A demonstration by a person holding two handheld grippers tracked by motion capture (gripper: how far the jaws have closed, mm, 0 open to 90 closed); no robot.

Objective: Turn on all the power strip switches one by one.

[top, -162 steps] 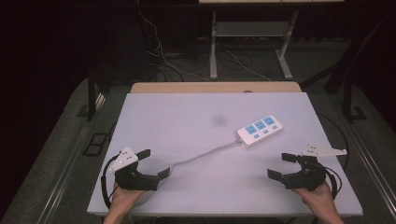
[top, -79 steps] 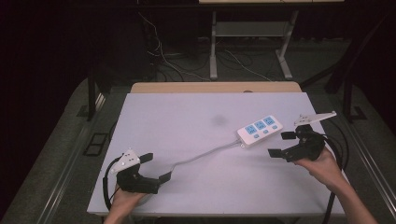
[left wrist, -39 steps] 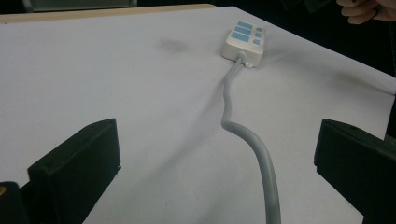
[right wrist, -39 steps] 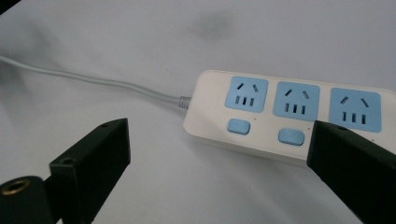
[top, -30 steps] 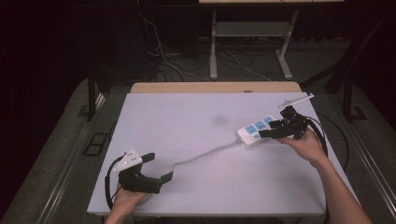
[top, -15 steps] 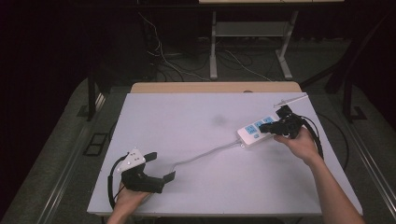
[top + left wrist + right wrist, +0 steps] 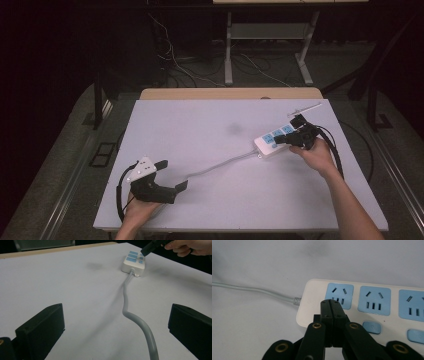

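We had the right gripper (image 7: 331, 305) jaws just closed, pressed together with nothing between, over the strip (image 7: 372, 307); left gripper (image 7: 167, 176) jaws spread, astride the cord (image 7: 130, 312).

I see a white power strip (image 7: 274, 141) near the right edge of my pale lavender-white table (image 7: 210, 125), its sockets (image 7: 338, 295) light blue squares with dark slots, its switches (image 7: 372, 327) the same light blue. Its cord (image 7: 130, 312) is pale grey. My right gripper (image 7: 331, 305) is black with brass-coloured rivets; my left gripper (image 7: 169, 175) is black under a light grey plate. The table's far edge is tan wood (image 7: 230, 93).
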